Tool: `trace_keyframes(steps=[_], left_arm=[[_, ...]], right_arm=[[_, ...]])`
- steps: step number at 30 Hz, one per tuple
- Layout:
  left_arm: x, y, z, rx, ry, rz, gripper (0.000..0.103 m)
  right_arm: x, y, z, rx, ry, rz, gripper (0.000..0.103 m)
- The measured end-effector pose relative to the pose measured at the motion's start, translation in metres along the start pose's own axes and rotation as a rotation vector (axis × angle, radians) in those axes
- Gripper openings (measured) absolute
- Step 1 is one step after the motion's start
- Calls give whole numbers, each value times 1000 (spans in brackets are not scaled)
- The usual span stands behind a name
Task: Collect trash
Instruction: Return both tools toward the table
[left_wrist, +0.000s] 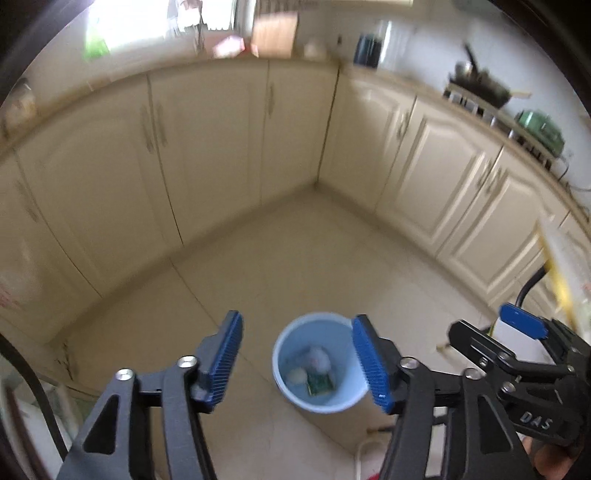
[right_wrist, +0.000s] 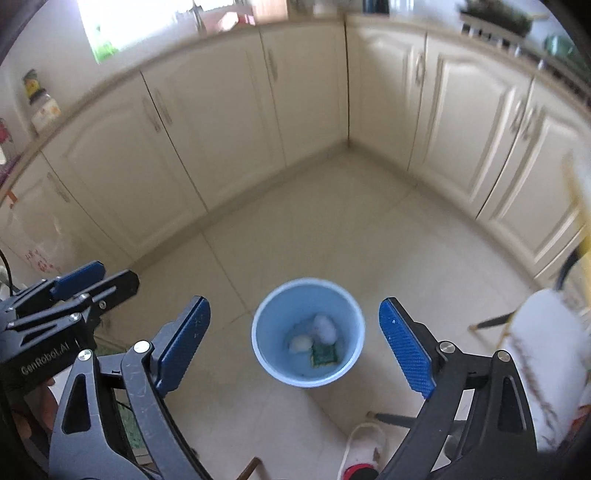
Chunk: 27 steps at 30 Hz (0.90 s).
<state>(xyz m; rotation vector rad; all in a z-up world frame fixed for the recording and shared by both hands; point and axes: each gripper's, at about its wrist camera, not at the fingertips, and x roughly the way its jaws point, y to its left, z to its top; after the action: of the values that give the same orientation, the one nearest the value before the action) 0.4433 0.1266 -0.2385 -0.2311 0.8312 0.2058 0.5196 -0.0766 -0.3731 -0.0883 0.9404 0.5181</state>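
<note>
Pale blue plastic bin (right_wrist: 308, 332) stands upright on the tiled floor (right_wrist: 332, 221), near the corner where two runs of cream cabinets (right_wrist: 221, 122) meet. Inside, at the bottom: a white crumpled wad (right_wrist: 325, 326), a small pale round piece (right_wrist: 300, 344), and a green packet (right_wrist: 324, 355), all lying close together, touching or nearly so. Both grippers hover above the bin, angled down at it. Left gripper (left_wrist: 297, 363): jaws apart at a moderate gap, nothing between the blue pads. Right gripper (right_wrist: 295, 347): jaws spread wide, also empty. In the left wrist view the right gripper shows at the right edge; in the right wrist view the left one shows at the left edge, so the two sit side by side. Judgement: three items are already deposited and neither gripper carries anything, so the drop step reads as done. No loose trash is visible on the bare floor around the bin; frames are blurred, so small scraps could be missed. A white cloth-like object (right_wrist: 546, 369) at the near right cannot be identified. Whether more trash remains elsewhere cannot be told.
</note>
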Motion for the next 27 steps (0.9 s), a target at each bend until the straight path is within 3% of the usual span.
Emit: trace_keyframes(steps=[2,4,8,15,24,27], left_arm=[[-47,-11,-5,3,-96,5,76],[-88,-29,-7,21,-181,2,80],[-153,-73,-24,62,-299,-2,96],[-248,-131,-85,127,-473,-57,102],[-339,-148,-222,210,-663,-63,102],[-341,-161,-275,220,-708,-63,102]], right_arm=[[-45,9,3,-17,-84,-21,96],[-93,16,3,-32,-175,-42,101],[-182,24,-2,-41,-334,-115,103],[-308,30,-29,-43,-547,-224,103],[-414,20,-90,23,-683,-329,103],[-439,17,-106,37,-715,-339,103]])
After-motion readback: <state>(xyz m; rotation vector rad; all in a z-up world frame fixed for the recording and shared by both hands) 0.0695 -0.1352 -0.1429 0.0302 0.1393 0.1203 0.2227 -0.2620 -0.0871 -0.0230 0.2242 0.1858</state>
